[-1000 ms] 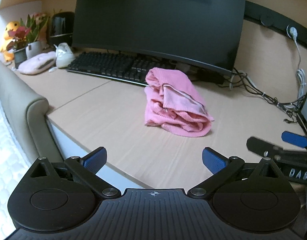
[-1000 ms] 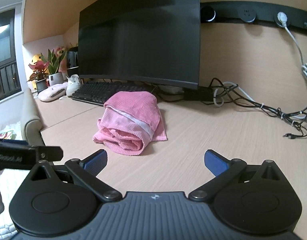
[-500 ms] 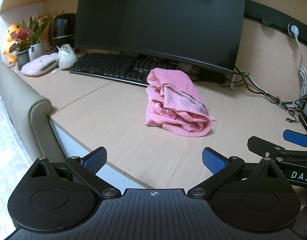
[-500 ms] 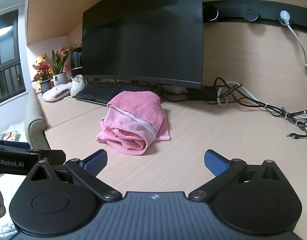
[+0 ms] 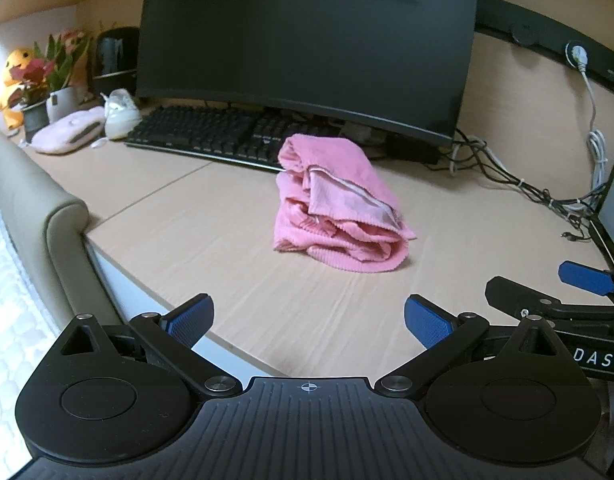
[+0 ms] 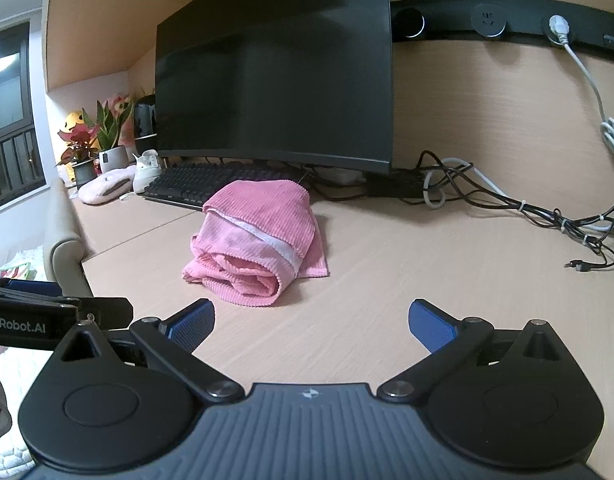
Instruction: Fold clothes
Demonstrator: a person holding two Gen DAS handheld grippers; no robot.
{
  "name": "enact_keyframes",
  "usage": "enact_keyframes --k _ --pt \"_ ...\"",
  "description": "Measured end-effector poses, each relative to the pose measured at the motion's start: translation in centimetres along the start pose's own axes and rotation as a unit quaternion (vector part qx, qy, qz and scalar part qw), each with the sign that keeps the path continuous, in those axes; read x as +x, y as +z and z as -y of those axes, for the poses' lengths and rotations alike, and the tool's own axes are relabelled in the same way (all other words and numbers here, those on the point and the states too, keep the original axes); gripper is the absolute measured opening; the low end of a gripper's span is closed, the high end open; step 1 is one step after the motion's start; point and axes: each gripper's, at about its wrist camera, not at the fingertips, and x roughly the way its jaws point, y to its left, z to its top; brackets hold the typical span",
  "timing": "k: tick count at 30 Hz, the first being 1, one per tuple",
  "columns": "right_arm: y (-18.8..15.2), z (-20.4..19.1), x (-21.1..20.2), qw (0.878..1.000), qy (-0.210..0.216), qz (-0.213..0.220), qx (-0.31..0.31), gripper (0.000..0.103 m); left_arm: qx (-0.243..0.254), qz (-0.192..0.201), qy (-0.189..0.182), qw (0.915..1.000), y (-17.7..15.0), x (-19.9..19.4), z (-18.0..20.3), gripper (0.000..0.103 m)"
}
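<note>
A folded pink ribbed garment lies on the pale wooden desk — left claw and right claw both spread apart, empty, short of it.

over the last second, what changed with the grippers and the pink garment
Nothing was taken hold of or let go. Both cameras shifted slightly: in the left wrist view the right hand-held gripper has crept further into frame, and in the right wrist view the left hand-held gripper likewise. The pink garment stayed bundled in the same spot on the desk, untouched, and both grippers stayed open.
</note>
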Motion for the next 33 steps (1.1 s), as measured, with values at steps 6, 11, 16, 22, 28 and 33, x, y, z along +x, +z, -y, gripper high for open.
enact_keyframes --k 6,11,16,22,28,33 --pt "0.0 -0.1 -0.1 1.000 -0.001 0.001 0.002 0.103 0.005 0.000 -0.003 1.0000 0.1 0.0 0.1 0.103" --pt "0.0 -0.1 -0.2 1.000 -0.002 0.001 0.003 0.103 0.004 0.001 -0.004 1.0000 0.2 0.0 -0.2 0.103" --pt "0.0 -0.4 -0.2 1.000 0.001 0.000 0.000 0.103 -0.001 0.001 0.000 1.0000 -0.1 -0.1 -0.5 0.103" --pt "-0.1 -0.5 -0.2 1.000 0.000 -0.002 0.001 0.103 -0.009 -0.003 0.003 0.9999 -0.4 -0.2 -0.7 0.103" --pt "-0.2 -0.5 -0.1 1.000 0.000 -0.006 0.006 0.103 -0.008 -0.003 0.001 1.0000 -0.5 -0.3 -0.8 0.103" --pt "-0.2 -0.9 -0.1 1.000 0.003 -0.007 0.004 0.103 -0.010 -0.003 0.003 0.9999 -0.6 -0.4 -1.1 0.103"
